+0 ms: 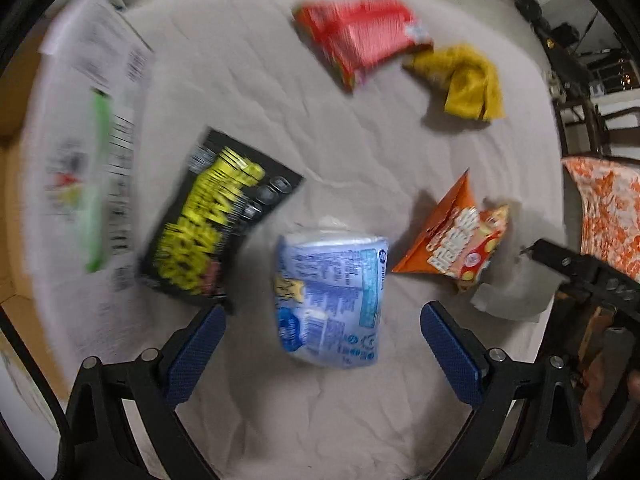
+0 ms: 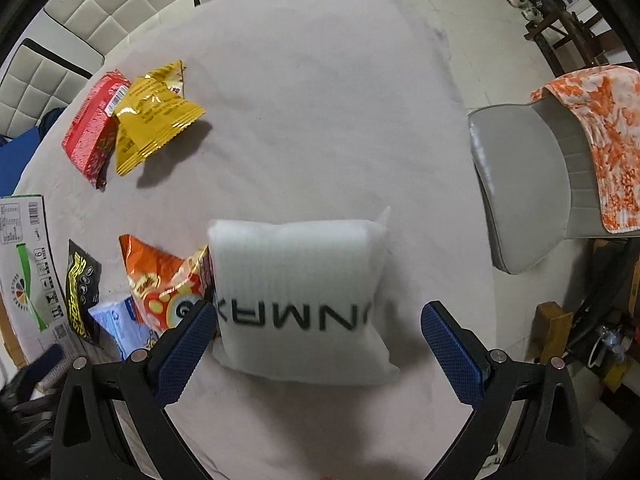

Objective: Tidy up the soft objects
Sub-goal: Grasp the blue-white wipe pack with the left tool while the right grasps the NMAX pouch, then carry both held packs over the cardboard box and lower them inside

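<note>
In the left wrist view my left gripper (image 1: 323,316) is open above a blue-and-white tissue pack (image 1: 330,300), which lies on the cloth between the blue pads without touching them. A black-and-yellow bag (image 1: 218,220) lies to its left and an orange snack bag (image 1: 456,240) to its right. Farther off are a red bag (image 1: 360,36) and a yellow bag (image 1: 460,78). In the right wrist view my right gripper (image 2: 318,314) is open over a white pillow pack (image 2: 300,300) with black lettering. The orange snack bag (image 2: 164,280) leans against the pack's left side.
A round table under a pale cloth (image 2: 320,100) carries everything. A printed cardboard box (image 1: 84,152) stands at the left edge. A grey chair (image 2: 528,184) with an orange patterned cloth (image 2: 600,140) sits to the right. White padded chairs (image 2: 80,20) are behind.
</note>
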`<state>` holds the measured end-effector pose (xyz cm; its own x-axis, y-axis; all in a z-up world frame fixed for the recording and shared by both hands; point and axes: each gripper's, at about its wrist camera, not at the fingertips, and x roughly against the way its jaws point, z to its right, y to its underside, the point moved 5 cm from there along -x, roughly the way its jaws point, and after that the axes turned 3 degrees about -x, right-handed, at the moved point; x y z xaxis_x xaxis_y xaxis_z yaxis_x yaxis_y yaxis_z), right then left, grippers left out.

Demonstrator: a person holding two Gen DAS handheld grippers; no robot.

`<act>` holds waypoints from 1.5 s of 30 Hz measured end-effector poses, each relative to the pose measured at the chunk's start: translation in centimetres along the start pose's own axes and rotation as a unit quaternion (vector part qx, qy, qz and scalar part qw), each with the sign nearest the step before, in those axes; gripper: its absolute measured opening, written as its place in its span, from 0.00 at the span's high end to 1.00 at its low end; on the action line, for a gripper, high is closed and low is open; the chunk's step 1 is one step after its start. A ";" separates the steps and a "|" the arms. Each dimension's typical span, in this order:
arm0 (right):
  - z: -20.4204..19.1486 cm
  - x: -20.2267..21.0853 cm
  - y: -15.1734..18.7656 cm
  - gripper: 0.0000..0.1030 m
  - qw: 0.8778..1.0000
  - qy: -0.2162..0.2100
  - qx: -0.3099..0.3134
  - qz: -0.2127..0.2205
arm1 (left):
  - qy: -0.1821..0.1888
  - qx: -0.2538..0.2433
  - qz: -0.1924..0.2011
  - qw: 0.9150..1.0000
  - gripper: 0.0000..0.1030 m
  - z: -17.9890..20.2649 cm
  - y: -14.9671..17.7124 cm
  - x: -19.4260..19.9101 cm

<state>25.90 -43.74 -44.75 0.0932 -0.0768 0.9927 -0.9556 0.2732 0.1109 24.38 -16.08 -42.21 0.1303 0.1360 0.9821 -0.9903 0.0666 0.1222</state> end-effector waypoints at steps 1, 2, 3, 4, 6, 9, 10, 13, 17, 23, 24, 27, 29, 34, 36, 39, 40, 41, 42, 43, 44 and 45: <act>-0.3 -0.3 -0.3 0.00 1.000 -0.002 -0.001 -0.007 | -0.001 -0.002 -0.008 1.000 0.03 0.1 -0.1 -0.9; -0.3 -0.7 -0.5 0.00 1.000 -0.002 -0.003 -0.010 | -0.002 -0.004 -0.013 1.000 0.03 0.1 -0.1 -1.5; -0.2 -1.0 -0.6 0.00 1.000 -0.002 -0.005 -0.015 | -0.004 -0.004 -0.020 1.000 0.03 0.1 -0.1 -2.2; -0.3 -1.2 -0.8 0.00 1.000 -0.003 -0.006 -0.019 | -0.002 -0.004 -0.026 1.000 0.03 0.0 0.0 -2.7; -0.3 -1.8 -1.0 0.00 1.000 -0.002 -0.005 -0.025 | 0.001 0.000 -0.036 0.999 0.03 -0.1 0.1 -3.9; -0.3 -3.0 -1.7 0.00 0.999 -0.003 -0.004 -0.037 | 0.005 0.009 -0.047 0.999 0.08 -0.6 0.5 -5.1; -0.3 -3.3 -1.8 0.00 0.999 -0.003 -0.003 -0.039 | 0.005 0.012 -0.049 0.999 0.11 -0.8 0.5 -5.5; -0.3 -4.5 -2.2 0.00 0.999 -0.014 -0.007 -0.052 | 0.004 0.013 -0.047 0.999 0.19 -0.8 0.6 -6.3; 0.0 -5.6 -1.9 0.05 0.998 -0.019 -0.011 -0.066 | -0.008 0.007 -0.041 0.999 0.25 -0.8 0.5 -6.0; 0.4 -6.9 -1.9 0.18 0.997 -0.016 -0.018 -0.077 | -0.029 -0.008 -0.033 0.999 0.50 0.6 -0.6 -6.0; 0.7 -6.8 -1.9 0.19 0.997 -0.017 -0.018 -0.076 | -0.029 -0.010 -0.032 0.999 0.52 0.8 -0.6 -6.0; 0.5 -6.8 -1.9 0.24 0.997 -0.019 -0.018 -0.066 | -0.039 -0.020 -0.030 0.999 0.56 1.4 -0.1 -5.7; 0.7 -6.4 -1.6 0.28 0.998 -0.025 -0.019 -0.060 | -0.043 -0.025 -0.030 0.998 0.58 1.8 0.3 -5.4; 1.1 -4.8 -0.3 0.31 0.998 -0.029 -0.022 -0.052 | -0.045 -0.028 -0.016 0.998 0.58 2.8 2.3 -4.5; 1.2 -4.4 0.3 0.32 0.998 -0.028 -0.021 -0.046 | -0.052 -0.033 -0.003 0.998 0.58 3.3 3.1 -3.7; 1.3 -3.8 1.4 0.32 0.999 -0.028 -0.018 -0.039 | -0.054 -0.039 0.012 0.998 0.58 3.6 3.9 -1.7; 1.4 -3.4 2.0 0.32 0.999 -0.029 -0.017 -0.036 | -0.053 -0.040 0.016 0.998 0.58 3.8 4.2 -1.2; 1.4 -3.1 2.4 0.32 0.999 -0.029 -0.015 -0.033 | -0.053 -0.043 0.024 0.997 0.58 3.9 4.5 -0.6; 1.5 -2.6 3.0 0.32 0.999 -0.030 -0.012 -0.029 | -0.054 -0.046 0.031 0.997 0.58 4.0 4.8 -0.1; 1.8 -2.0 3.8 0.33 0.999 -0.030 -0.010 -0.027 | -0.053 -0.047 0.036 0.997 0.58 4.2 5.2 0.5; 1.5 -1.7 4.7 0.33 0.999 -0.031 -0.007 -0.024 | -0.051 -0.047 0.042 0.997 0.58 4.3 5.5 1.2; 1.3 -1.2 5.3 0.33 0.999 -0.033 -0.003 -0.022 | -0.048 -0.047 0.047 0.997 0.58 4.4 5.9 1.9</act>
<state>20.32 -43.46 -45.40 0.1156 -0.1518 0.9816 -0.9494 0.2737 0.1542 18.57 -19.73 -39.00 0.0265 0.0503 0.9984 -0.9883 0.1514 0.0186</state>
